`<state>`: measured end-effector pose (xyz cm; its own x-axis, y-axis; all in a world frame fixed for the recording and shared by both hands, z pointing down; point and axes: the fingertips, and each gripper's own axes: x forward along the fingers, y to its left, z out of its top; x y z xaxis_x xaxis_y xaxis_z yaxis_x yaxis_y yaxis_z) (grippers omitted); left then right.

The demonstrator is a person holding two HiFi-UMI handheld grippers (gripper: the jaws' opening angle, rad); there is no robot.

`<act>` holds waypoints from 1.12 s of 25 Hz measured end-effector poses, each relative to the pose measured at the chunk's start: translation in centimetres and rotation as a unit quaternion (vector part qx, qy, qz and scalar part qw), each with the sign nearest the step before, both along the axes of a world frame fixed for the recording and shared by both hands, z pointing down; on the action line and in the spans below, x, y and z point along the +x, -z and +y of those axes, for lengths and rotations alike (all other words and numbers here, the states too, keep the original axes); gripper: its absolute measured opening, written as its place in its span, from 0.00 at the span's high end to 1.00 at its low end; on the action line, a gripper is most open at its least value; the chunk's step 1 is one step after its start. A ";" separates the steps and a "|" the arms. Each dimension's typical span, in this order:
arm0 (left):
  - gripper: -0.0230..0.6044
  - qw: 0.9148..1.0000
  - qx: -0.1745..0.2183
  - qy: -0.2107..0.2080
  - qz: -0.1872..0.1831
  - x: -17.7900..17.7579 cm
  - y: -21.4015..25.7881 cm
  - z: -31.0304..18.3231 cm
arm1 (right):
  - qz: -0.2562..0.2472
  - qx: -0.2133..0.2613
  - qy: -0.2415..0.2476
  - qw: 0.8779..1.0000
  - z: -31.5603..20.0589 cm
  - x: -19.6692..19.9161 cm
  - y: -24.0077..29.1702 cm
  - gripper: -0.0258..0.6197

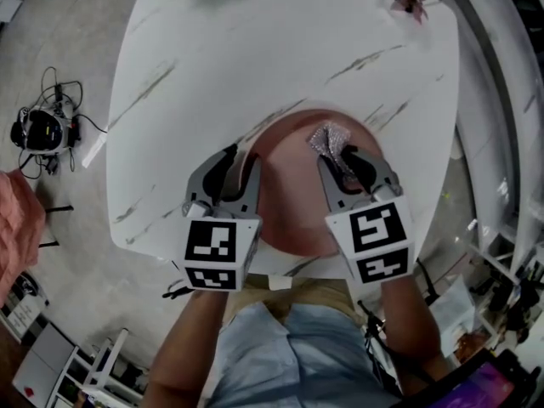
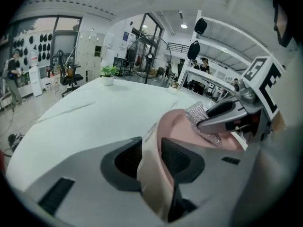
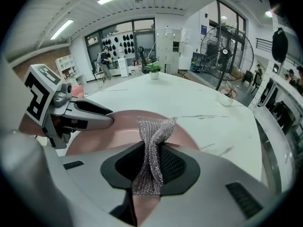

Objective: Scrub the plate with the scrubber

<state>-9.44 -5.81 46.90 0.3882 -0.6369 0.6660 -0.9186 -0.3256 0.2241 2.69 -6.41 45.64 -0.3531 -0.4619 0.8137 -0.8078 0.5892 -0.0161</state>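
A round pink plate (image 1: pixel 293 185) lies near the front edge of the white marble table (image 1: pixel 255 49). My left gripper (image 1: pixel 240 167) is shut on the plate's left rim (image 2: pixel 154 169), which sits pinched between its dark pads. My right gripper (image 1: pixel 350 164) is shut on a silvery mesh scrubber (image 1: pixel 330 140), whose free end fans out over the plate's right part. In the right gripper view the scrubber (image 3: pixel 152 150) is squeezed between the pads above the plate (image 3: pixel 109 131). The left gripper view shows the scrubber (image 2: pixel 201 122) resting against the plate's inner surface.
A small potted plant (image 3: pixel 154 70) stands at the table's far end, and a small glass item with pink flowers (image 1: pixel 410 0) at its far right corner. Cables and a headset (image 1: pixel 42 130) lie on the floor to the left. Shelving (image 2: pixel 208 56) lines the right side.
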 end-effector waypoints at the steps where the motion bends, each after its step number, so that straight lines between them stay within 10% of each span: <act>1: 0.76 1.000 -0.005 -0.010 -0.007 0.2 -0.2 -0.1 | 0.005 -0.003 0.002 1.000 -0.1 0.0 -0.1 0.80; 8: 0.90 0.997 -0.065 -0.032 0.028 1.4 -0.8 -0.1 | 0.045 -0.025 0.022 0.998 -0.4 -0.4 -1.0 0.78; 13: 0.90 0.996 -0.074 -0.031 0.039 1.4 -0.8 -0.1 | 0.038 -0.008 0.013 0.999 -1.1 -0.4 -0.9 0.56; 19: 0.90 0.996 -0.077 -0.033 0.040 1.4 -0.5 -0.4 | 0.086 0.039 0.022 0.995 -1.3 0.9 0.0 0.82; 28: 0.92 0.992 -0.096 -0.058 0.056 1.9 -0.8 0.0 | 0.283 -0.061 0.162 0.943 -1.9 2.4 -2.2 0.84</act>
<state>-7.55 -5.78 47.67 0.5296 -0.4492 0.7195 -0.8434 -0.3696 0.3900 5.09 -8.28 47.85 0.0476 -0.2943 0.9545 -0.4854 0.8284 0.2796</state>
